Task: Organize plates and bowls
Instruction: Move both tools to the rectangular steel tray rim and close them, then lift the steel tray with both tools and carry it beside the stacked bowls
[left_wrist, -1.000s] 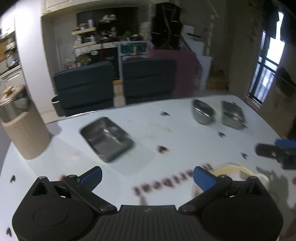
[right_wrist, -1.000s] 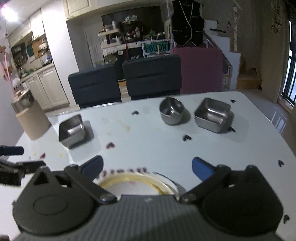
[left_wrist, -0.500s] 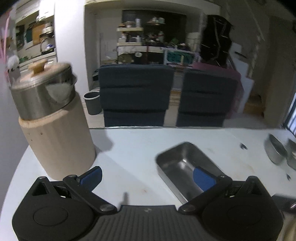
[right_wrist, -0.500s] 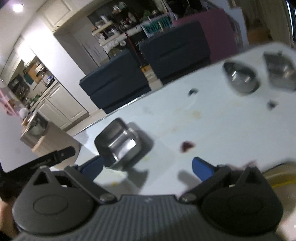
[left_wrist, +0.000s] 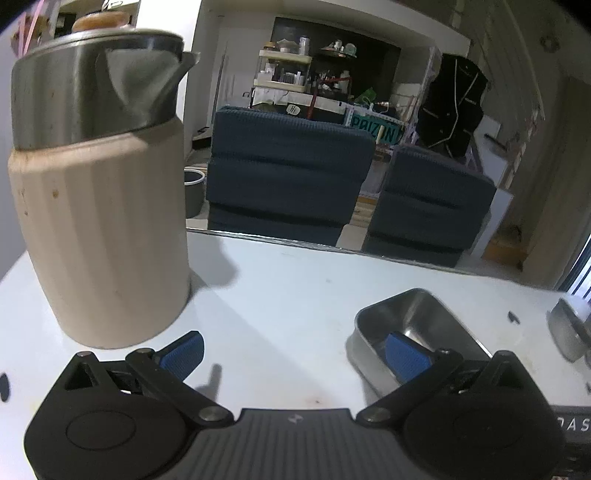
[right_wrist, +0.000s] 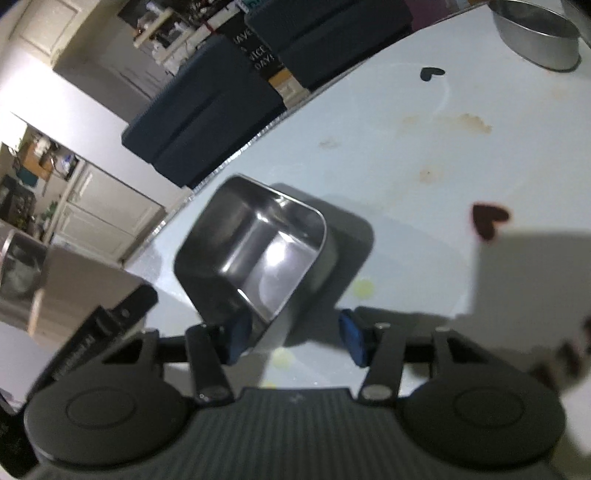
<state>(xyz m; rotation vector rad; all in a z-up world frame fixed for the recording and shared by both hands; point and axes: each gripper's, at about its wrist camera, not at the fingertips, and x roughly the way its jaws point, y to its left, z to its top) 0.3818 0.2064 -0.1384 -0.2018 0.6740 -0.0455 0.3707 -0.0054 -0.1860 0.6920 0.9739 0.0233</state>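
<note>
A square steel dish (right_wrist: 255, 254) sits on the white table (right_wrist: 424, 177), seen again in the left wrist view as the steel dish (left_wrist: 417, 321). My right gripper (right_wrist: 294, 340) points down at its near corner. The jaws are closing with that corner's wall between them; the left pad overlaps the rim and the right pad stands apart from the wall. My left gripper (left_wrist: 294, 355) is open over bare table, its right fingertip (left_wrist: 406, 356) in front of the dish's near end. A round steel bowl (right_wrist: 535, 33) stands farther off.
A tall beige jug with a steel top (left_wrist: 99, 192) stands close on the left of the left gripper. Two dark blue chairs (left_wrist: 288, 177) line the table's far edge. A pale blurred shape (right_wrist: 528, 277) fills the right wrist view's right side. Heart stickers (right_wrist: 487, 221) dot the table.
Both grippers swung left and dropped toward the table. The jug and steel dish grew large. The right gripper's jaws narrowed from wide open around the dish's near corner.
</note>
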